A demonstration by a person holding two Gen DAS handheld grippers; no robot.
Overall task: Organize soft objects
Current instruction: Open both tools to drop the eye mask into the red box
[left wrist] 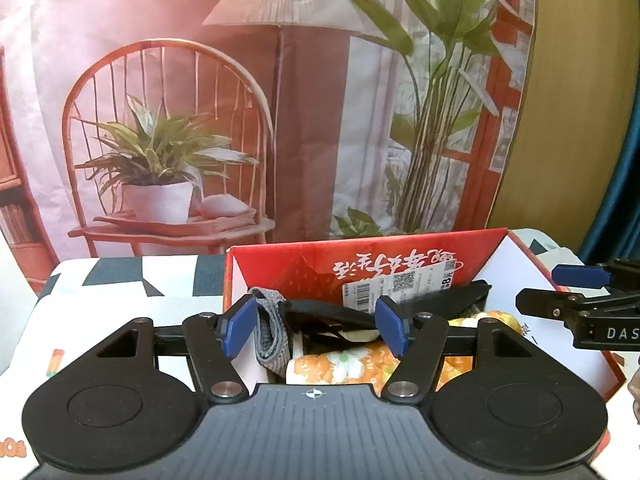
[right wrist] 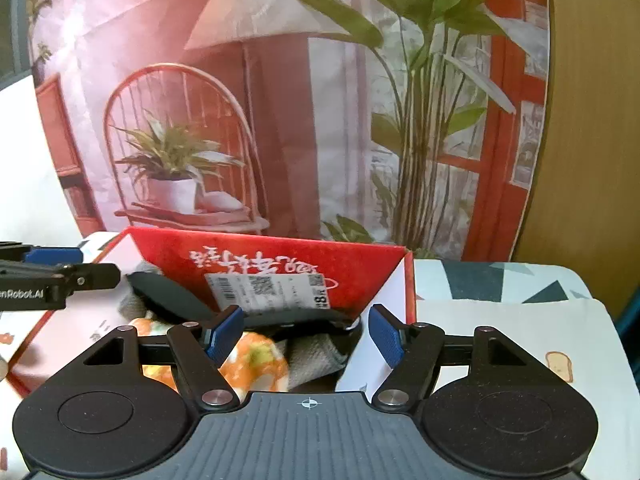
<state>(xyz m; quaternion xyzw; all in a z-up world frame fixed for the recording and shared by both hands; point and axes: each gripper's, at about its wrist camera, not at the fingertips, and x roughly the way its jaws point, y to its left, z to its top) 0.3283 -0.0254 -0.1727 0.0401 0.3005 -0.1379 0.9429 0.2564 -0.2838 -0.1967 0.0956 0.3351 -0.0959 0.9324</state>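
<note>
A red cardboard box (left wrist: 360,256) (right wrist: 280,256) with white inner walls stands on the table and holds soft things. Inside lie an orange floral cloth (left wrist: 340,366) (right wrist: 256,364), a grey knitted piece (left wrist: 270,332) (right wrist: 316,356) and a black strap-like item (left wrist: 332,314) (right wrist: 172,294). My left gripper (left wrist: 316,330) hangs over the box's left part, its blue pads apart, nothing pressed between them. My right gripper (right wrist: 306,334) hovers over the box's right part, pads apart and touching nothing. Each gripper shows at the edge of the other's view (left wrist: 568,292) (right wrist: 60,268).
A printed backdrop (left wrist: 280,100) with a chair, a lamp and plants rises just behind the box. The table wears a patterned cloth (right wrist: 500,284) with dark triangles. A wooden panel (right wrist: 592,120) stands at the far right. A white mat with a toast drawing (right wrist: 560,364) lies right of the box.
</note>
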